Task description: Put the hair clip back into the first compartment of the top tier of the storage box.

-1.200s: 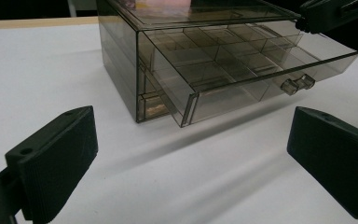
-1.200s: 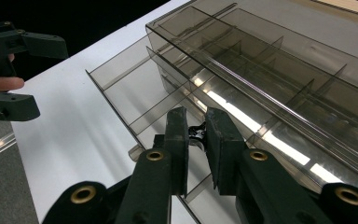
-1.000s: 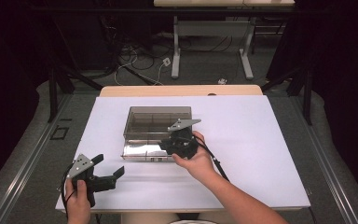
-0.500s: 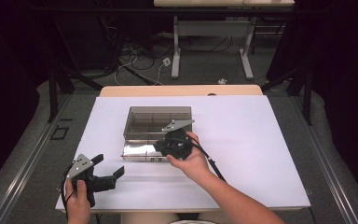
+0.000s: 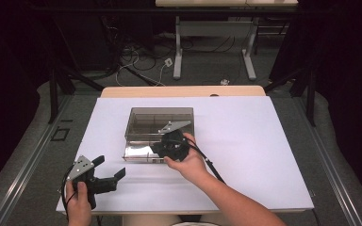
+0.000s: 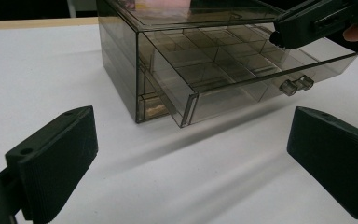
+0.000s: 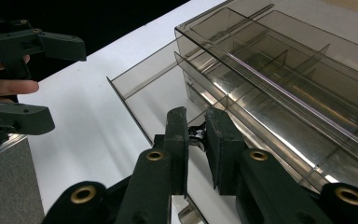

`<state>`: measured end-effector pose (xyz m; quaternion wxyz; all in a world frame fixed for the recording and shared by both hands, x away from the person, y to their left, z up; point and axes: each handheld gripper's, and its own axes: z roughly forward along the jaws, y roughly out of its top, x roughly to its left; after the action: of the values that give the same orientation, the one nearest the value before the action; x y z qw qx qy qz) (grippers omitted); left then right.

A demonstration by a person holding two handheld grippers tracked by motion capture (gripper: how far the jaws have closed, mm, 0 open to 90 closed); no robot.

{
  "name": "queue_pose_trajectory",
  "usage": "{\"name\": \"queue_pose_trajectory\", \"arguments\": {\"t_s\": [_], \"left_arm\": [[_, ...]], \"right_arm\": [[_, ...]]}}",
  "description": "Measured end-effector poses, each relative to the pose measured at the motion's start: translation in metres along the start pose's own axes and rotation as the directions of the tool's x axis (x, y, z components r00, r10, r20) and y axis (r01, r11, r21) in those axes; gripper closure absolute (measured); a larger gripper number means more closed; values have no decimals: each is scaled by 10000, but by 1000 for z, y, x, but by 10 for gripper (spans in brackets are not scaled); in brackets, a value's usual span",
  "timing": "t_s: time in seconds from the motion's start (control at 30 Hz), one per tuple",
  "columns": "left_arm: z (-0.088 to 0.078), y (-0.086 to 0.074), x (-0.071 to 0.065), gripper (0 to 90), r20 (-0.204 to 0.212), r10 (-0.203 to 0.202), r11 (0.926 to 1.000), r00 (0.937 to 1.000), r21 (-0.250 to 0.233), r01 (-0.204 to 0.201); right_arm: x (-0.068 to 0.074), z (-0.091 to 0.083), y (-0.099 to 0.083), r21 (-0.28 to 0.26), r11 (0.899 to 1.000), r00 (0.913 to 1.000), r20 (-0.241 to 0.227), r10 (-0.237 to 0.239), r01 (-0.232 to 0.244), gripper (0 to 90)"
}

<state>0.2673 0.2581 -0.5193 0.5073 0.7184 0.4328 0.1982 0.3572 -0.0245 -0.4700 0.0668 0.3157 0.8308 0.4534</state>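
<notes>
Centrally on the white table [image 5: 245, 141], a smoky clear drawer box [image 5: 160, 123] is seen, its upper drawer [image 6: 242, 70] pulled out (knob [image 7: 196, 133] pinched by right gripper [image 5: 172, 145]). Left gripper [image 5: 104, 173] is held wide apart nearby.

Overhead and two close views, shared drawer box [image 5: 159, 128]

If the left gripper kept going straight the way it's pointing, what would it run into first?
Probably the pulled-out drawer of the smoky clear plastic drawer box. The left gripper, its jaws wide apart, has bare white table ahead, then the drawer's front corner. Depth is hard to judge.
</notes>
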Motion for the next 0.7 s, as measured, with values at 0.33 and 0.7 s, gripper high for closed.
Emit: {"name": "queue_pose_trajectory", "arguments": {"t_s": [0.33,0.7], "left_arm": [[0,0,0,20,9,7,10000,10000,7,-7],[0,0,0,20,23,7,10000,10000,12,-7]], "right_arm": [[6,8,1,92,9999,10000,-5,-90,90,794],[10,17,1,66,9997,9996,-163,-230,231,795]]}}
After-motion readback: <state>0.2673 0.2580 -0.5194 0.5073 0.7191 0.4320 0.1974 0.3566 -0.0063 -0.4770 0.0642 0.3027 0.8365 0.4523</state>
